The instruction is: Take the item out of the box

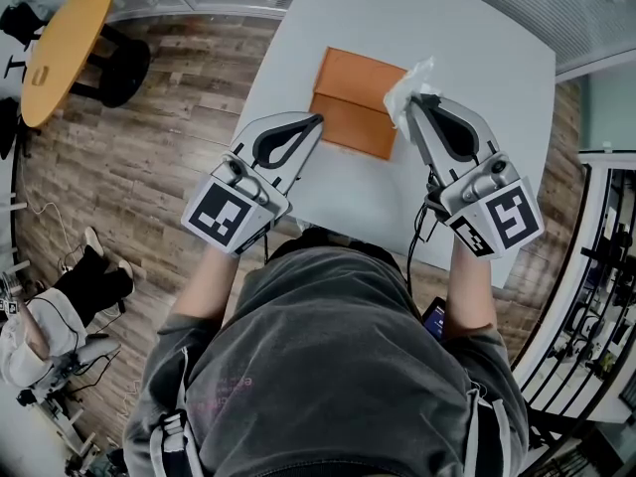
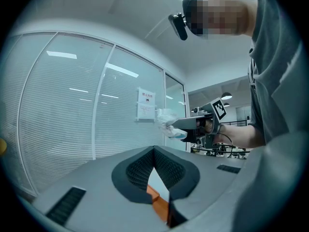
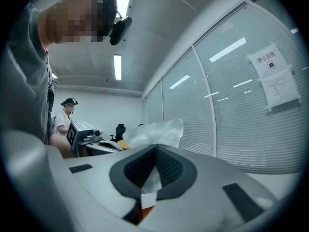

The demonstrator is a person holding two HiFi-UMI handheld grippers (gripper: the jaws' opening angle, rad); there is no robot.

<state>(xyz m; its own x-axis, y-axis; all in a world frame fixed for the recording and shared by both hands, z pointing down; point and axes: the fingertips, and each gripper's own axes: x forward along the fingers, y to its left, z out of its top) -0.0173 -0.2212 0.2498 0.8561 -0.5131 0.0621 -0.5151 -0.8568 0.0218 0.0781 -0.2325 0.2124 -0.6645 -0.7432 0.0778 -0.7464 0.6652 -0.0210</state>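
A flat orange box lies on the white table. My left gripper is shut, its tip against the box's left edge. In the left gripper view the orange box shows through the gap below the closed tips. My right gripper is shut on a crumpled clear plastic bag, held at the box's right corner. The bag rises past the jaw tips in the right gripper view. What is inside the bag is not clear.
A round wooden table and a black stool stand on the wood floor at the far left. A seated person is at the lower left. Metal racks line the right. A paper notice hangs on the glass wall.
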